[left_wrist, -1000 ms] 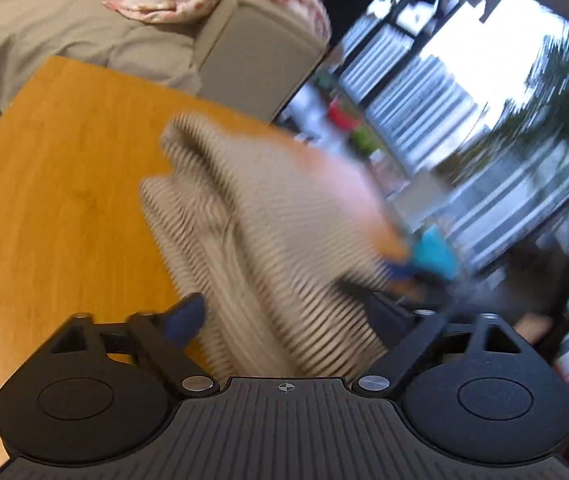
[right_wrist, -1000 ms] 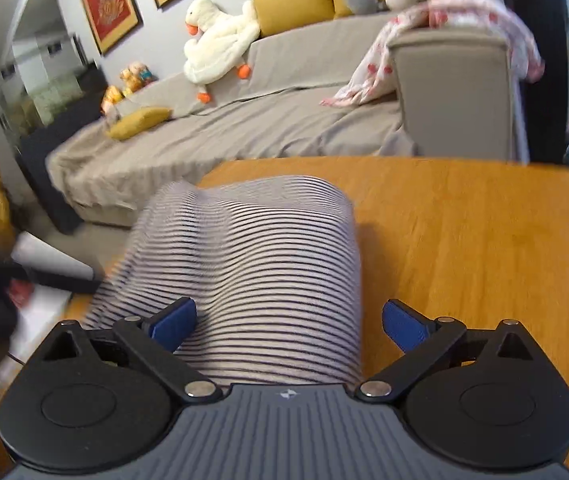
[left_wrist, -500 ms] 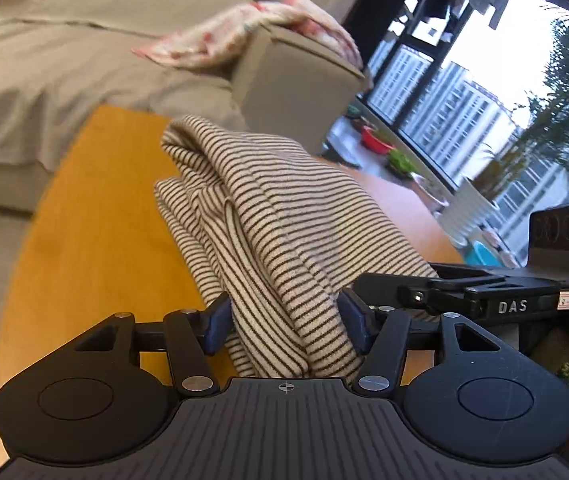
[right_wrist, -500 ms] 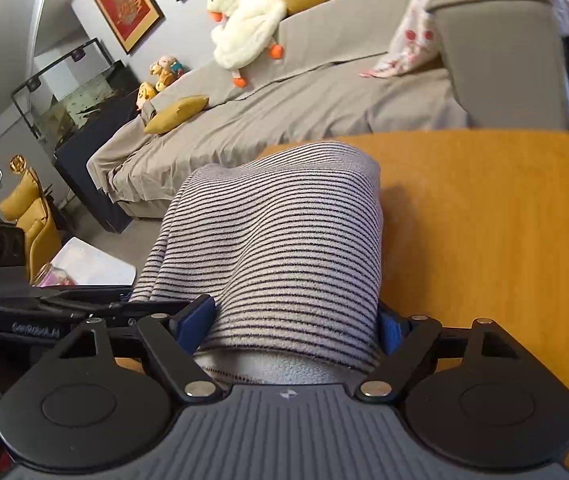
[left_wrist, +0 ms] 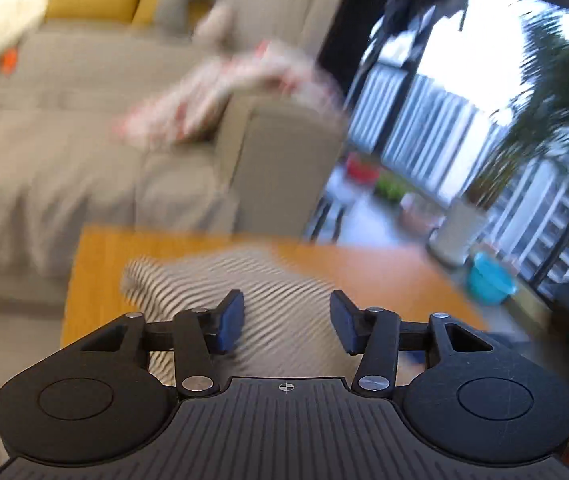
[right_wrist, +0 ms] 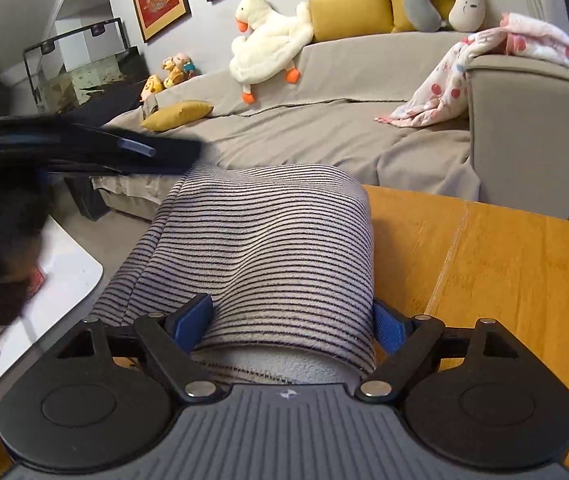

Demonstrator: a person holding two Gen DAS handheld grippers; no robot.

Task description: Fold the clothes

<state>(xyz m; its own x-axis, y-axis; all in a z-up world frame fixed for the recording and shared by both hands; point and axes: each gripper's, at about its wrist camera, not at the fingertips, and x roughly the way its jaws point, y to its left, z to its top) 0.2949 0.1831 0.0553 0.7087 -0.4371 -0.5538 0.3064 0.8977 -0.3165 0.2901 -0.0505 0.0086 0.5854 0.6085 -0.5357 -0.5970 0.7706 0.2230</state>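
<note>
A striped garment (right_wrist: 268, 248), white with thin dark stripes, lies folded in a thick bundle on the orange wooden table (right_wrist: 504, 272). My right gripper (right_wrist: 290, 322) is shut on the near end of the bundle, with a blue pad pressed against each side. In the blurred left wrist view the same garment (left_wrist: 204, 280) lies on the table (left_wrist: 384, 272). My left gripper (left_wrist: 286, 322) is open and holds nothing, with its jaws apart just above the cloth. The left gripper also shows as a dark blurred shape at the left of the right wrist view (right_wrist: 84, 148).
A grey sofa (right_wrist: 324, 120) stands behind the table, with a pink patterned blanket (right_wrist: 484, 72) over its armrest and a white plush goose (right_wrist: 268, 36). A white low table (right_wrist: 64, 280) stands at the left. Large windows (left_wrist: 484, 140) and a blue bucket (left_wrist: 488, 280) are to the right.
My left gripper has opened, let go of the striped garment and drawn back. The bundle has come down onto the table. My right gripper stays shut on it.
</note>
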